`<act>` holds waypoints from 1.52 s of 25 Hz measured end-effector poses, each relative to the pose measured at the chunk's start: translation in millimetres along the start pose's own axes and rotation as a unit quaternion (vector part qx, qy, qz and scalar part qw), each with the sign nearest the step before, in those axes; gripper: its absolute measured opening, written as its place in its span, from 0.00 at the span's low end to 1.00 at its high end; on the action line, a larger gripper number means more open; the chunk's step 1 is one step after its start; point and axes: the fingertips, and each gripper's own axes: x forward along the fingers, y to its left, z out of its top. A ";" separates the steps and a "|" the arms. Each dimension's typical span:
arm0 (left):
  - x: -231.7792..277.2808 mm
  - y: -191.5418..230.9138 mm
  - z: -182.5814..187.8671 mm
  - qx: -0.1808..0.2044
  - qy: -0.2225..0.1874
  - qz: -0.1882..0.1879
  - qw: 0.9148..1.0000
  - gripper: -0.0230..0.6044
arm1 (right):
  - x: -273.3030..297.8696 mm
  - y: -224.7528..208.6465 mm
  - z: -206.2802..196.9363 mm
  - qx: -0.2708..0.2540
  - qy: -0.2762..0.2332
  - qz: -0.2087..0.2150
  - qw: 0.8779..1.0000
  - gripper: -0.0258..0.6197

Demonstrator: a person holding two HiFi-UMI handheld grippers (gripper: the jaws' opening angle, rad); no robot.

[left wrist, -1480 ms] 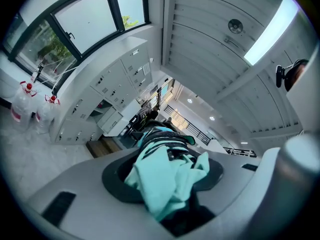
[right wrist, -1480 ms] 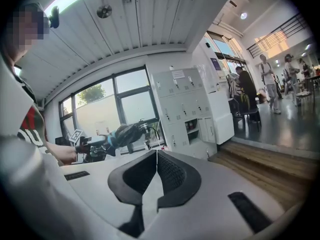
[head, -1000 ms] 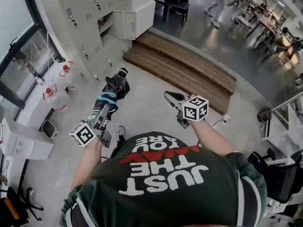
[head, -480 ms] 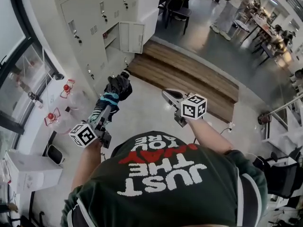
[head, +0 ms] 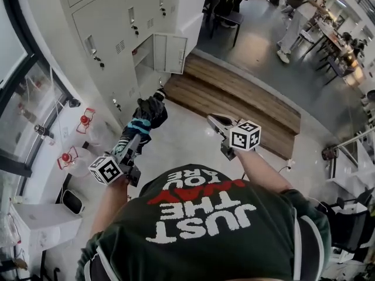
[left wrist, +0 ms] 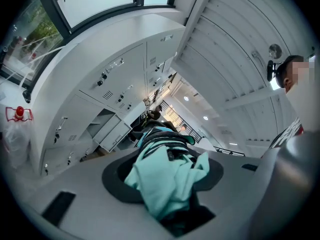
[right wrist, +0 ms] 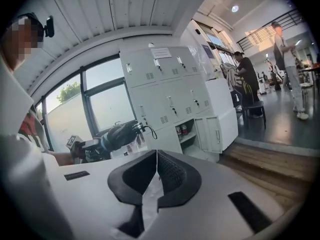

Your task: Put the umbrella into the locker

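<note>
Grip on folded umbrella [head: 149,111] by left gripper [head: 131,144]: clamps the bundled black and teal fabric partway along, jaws held partly apart by the cloth packed between them. Holds it off the floor [head: 181,148], roughly level, black handle end with wrist cord pointing toward the bank of grey lockers [head: 108,25]. Fills the gap between the jaws with teal cloth in the left gripper view, dark folds beyond.

Right gripper [head: 213,120] empty: jaws pressed together, nothing between the ribbed pads. Hangs to the right of the umbrella, apart from it, tilted slightly downward toward the same wall.

One open locker [head: 146,54] in the lower rows, its door [head: 174,54] swung out to the right, shelf inside visible. Sits ahead of the umbrella tip, not touching; umbrella outside it.

Low wooden step [head: 246,98] right of the open locker, running along the floor. Two clear jugs with red caps [head: 85,120] by the window wall at left. Standing person [head: 299,13] and dark chair [head: 225,7] farther off in the room beyond the step.
</note>
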 end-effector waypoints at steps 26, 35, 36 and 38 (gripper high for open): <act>422.8 135.9 44.6 -0.098 -0.120 0.133 0.979 0.38 | 245.6 -420.6 186.3 -0.008 0.051 0.199 0.979 0.09; 438.1 210.9 55.9 -0.146 -0.137 0.180 0.963 0.38 | 335.6 -428.6 183.6 -0.005 0.097 0.245 0.965 0.09; 436.7 221.7 55.7 -0.161 -0.140 0.179 0.960 0.38 | 345.4 -425.2 180.7 -0.003 0.102 0.245 0.964 0.09; 433.3 244.8 58.3 -0.184 -0.142 0.173 0.957 0.38 | 366.4 -415.3 175.9 -0.003 0.110 0.242 0.964 0.09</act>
